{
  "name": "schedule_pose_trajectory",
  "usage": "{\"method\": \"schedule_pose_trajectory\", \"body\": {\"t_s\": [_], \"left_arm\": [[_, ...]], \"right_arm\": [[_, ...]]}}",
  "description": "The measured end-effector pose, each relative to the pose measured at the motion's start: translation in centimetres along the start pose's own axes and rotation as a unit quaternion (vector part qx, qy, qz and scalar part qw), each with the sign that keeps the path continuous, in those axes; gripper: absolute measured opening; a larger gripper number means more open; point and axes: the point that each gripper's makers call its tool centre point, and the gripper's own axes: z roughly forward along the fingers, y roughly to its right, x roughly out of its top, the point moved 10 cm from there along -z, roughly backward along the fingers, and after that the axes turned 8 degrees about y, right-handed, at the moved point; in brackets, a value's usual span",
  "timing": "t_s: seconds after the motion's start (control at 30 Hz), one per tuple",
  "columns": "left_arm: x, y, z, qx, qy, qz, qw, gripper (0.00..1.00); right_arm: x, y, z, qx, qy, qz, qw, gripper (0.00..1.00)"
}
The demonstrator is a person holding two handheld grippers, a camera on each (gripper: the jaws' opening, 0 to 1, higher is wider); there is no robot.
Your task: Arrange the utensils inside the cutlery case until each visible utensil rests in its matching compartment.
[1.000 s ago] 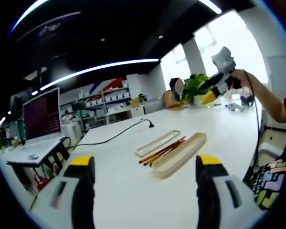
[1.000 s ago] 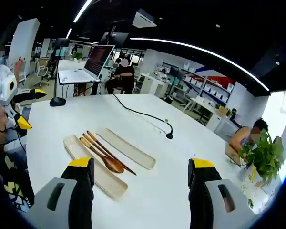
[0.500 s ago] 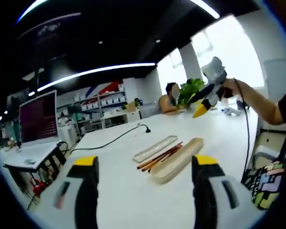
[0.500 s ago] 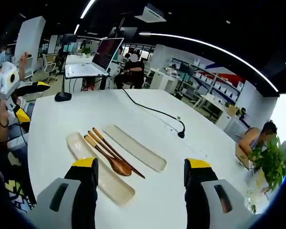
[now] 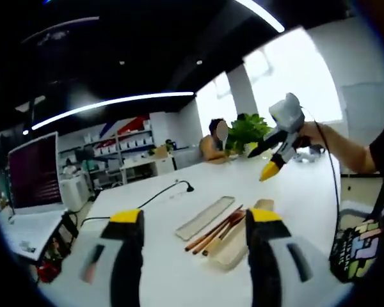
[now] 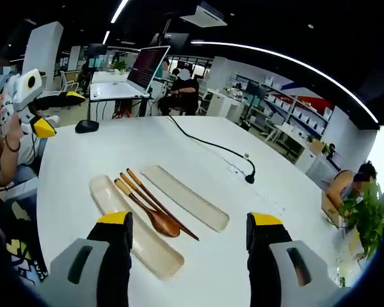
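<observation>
Both your grippers, left gripper (image 5: pixel 193 224) and right gripper (image 6: pixel 188 225), are wide apart, holding nothing. Go down slowly, pinch the wooden spoon (image 6: pixel 147 210) at its thin handle, then lift it into the case (image 6: pixel 136 227).

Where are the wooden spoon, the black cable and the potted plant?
wooden spoon (image 6: pixel 163 224), right gripper view, on its bowl.
black cable (image 6: pixel 208 143), right gripper view, on its middle run across the table.
potted plant (image 5: pixel 246 131), left gripper view, on its leaves.
</observation>
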Motion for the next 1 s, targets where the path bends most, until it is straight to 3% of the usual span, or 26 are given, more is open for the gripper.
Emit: {"method": "schedule_pose_trajectory", "body": {"t_s": [0.23, 0.37, 0.53, 0.6, 0.63, 0.77, 0.9, 0.97, 1.0], "left_arm": [[-0.3, -1.3, 2.5, -0.008, -0.035, 0.019, 0.9992, 0.65], [-0.6, -1.4, 4.0, -0.042, -0.063, 0.052, 0.9957, 0.57], [-0.7, -1.4, 5.8, -0.082, -0.095, 0.063, 0.9900, 0.51], [-0.9, -1.6, 6.5, -0.092, -0.126, 0.083, 0.9843, 0.44], [-1.0, -1.8, 6.8, -0.101, -0.150, 0.101, 0.9783, 0.41], [-1.4, -2.0, 8.2, -0.130, -0.195, 0.137, 0.9624, 0.39], [-2.4, -2.0, 9.6, -0.160, -0.236, 0.133, 0.9493, 0.36], [-2.9, -2.0, 10.2, -0.174, -0.263, 0.139, 0.9389, 0.34], [-3.2, -2.0, 10.7, -0.177, -0.265, 0.139, 0.9376, 0.32]], "right_arm": [[-0.2, 0.8, 0.1, -0.008, -0.002, -0.010, 0.9999, 0.71], [-0.4, 1.0, 0.3, -0.001, -0.012, -0.003, 0.9999, 0.67], [-0.6, 1.3, 0.7, 0.005, -0.015, -0.004, 0.9999, 0.58], [-0.7, 1.3, 1.0, 0.009, -0.020, -0.003, 0.9998, 0.57], [-0.8, 1.3, 1.1, 0.013, -0.024, -0.005, 0.9996, 0.57], [-0.7, 1.5, 1.3, 0.005, -0.033, -0.008, 0.9994, 0.59], [-0.8, 2.1, 1.9, 0.005, -0.051, -0.017, 0.9986, 0.56], [-1.0, 2.3, 2.3, 0.012, -0.058, -0.016, 0.9981, 0.54], [-1.1, 2.3, 2.4, 0.014, -0.066, -0.011, 0.9977, 0.54]]}}
